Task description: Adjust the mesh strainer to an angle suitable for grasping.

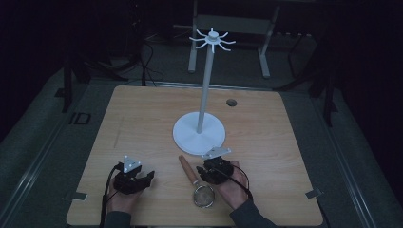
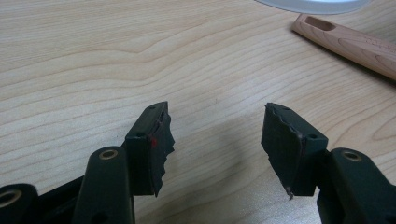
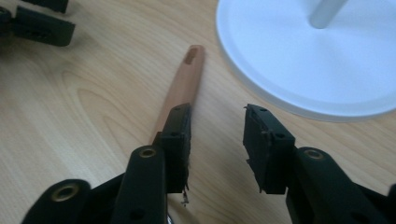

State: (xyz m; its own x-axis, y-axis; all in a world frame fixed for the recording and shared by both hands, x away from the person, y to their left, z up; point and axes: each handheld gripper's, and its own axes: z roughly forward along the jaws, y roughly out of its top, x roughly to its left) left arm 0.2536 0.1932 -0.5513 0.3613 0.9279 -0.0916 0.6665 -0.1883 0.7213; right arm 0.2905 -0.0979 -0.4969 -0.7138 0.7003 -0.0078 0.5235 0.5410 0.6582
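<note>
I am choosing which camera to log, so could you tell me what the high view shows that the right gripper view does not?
High view alone: the stand's hooked top, the strainer's mesh bowl and both hands. Right gripper view alone: the slot in the wooden handle, and its open jaws up close. Both share the table, the white base and the handle.
</note>
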